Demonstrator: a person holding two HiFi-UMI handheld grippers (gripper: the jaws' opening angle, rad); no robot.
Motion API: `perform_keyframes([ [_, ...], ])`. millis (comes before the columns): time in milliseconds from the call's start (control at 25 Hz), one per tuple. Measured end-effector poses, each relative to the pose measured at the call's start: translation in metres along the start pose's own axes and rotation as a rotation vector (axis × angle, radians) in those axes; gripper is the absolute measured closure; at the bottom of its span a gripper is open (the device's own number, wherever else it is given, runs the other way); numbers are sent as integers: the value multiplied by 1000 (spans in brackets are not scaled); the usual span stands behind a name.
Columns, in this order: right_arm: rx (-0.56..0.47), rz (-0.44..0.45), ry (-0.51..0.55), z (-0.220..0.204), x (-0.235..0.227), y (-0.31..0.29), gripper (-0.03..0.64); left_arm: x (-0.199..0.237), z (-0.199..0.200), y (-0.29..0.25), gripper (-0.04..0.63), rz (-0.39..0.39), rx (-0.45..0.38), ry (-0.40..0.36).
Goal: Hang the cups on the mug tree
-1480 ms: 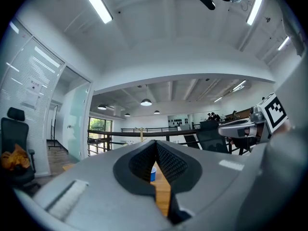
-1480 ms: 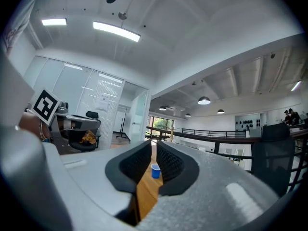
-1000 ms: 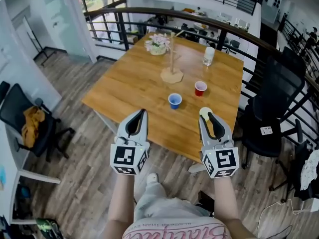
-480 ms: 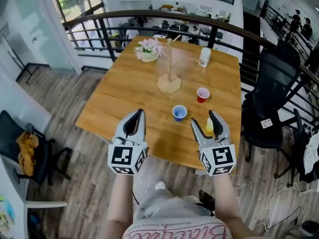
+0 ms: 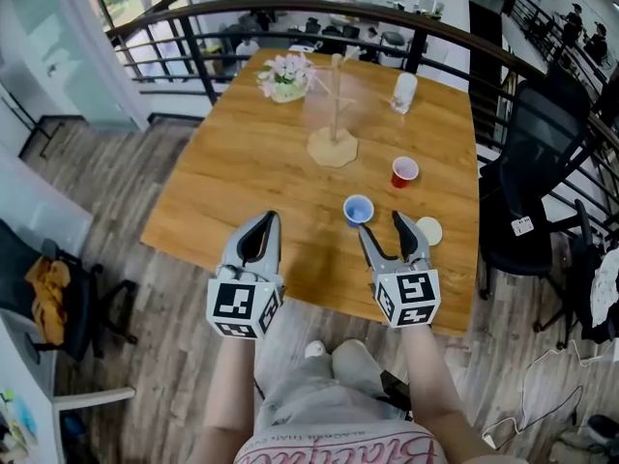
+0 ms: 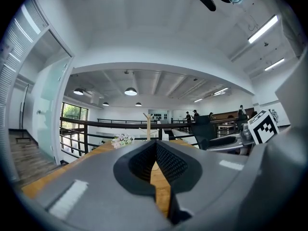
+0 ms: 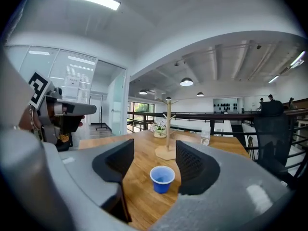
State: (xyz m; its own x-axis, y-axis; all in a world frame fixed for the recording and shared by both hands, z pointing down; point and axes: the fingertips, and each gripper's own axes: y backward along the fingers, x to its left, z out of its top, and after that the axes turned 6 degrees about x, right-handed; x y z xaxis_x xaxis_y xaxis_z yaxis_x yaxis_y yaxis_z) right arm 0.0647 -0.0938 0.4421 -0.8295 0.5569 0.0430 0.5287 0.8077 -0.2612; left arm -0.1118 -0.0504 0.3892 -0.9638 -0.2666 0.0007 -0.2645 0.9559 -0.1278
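The wooden mug tree [image 5: 335, 114] stands bare at the far middle of the table [image 5: 242, 172]. A blue cup [image 5: 358, 209], a red cup [image 5: 404, 171] and a pale yellow cup [image 5: 428, 230] stand upright on the wood. My right gripper [image 5: 384, 230] is open over the near edge, its jaws having spread within the last second with nothing between them. In the right gripper view the blue cup [image 7: 162, 178] sits just ahead of the gap of the right gripper [image 7: 155, 150], with the mug tree [image 7: 168, 129] behind. My left gripper [image 5: 261, 228] is shut and empty at the near edge, and the left gripper view shows the left gripper [image 6: 155, 146] pointing level.
A flower pot [image 5: 285, 77] and a clear glass [image 5: 403, 92] flank the tree at the back. A black railing [image 5: 387, 17] runs behind the table. A black office chair [image 5: 527, 201] stands at the right, another chair [image 5: 58, 288] at the left.
Both grippers have come forward and lower, over the table's near edge. The right jaws went from nearly closed to wide apart. The blue cup now lies right before the right gripper.
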Motion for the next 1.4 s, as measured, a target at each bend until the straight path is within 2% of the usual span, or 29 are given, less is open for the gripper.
perform_keyframes([
  [360,122,4,-42,-63,1,-44,350,11,-28,-11,584,48,65,25],
  [640,219,-6,-71,-106,-7,-65,350,13,-44,-22,584,57,100,41],
  [880,303,-20,-127,-133,-19,-89,348,16,-51,-28,584,77,128,28],
  [1400,395,59,-110,-148,-17,-137,330,31,-49,-39,584,149,180,28],
])
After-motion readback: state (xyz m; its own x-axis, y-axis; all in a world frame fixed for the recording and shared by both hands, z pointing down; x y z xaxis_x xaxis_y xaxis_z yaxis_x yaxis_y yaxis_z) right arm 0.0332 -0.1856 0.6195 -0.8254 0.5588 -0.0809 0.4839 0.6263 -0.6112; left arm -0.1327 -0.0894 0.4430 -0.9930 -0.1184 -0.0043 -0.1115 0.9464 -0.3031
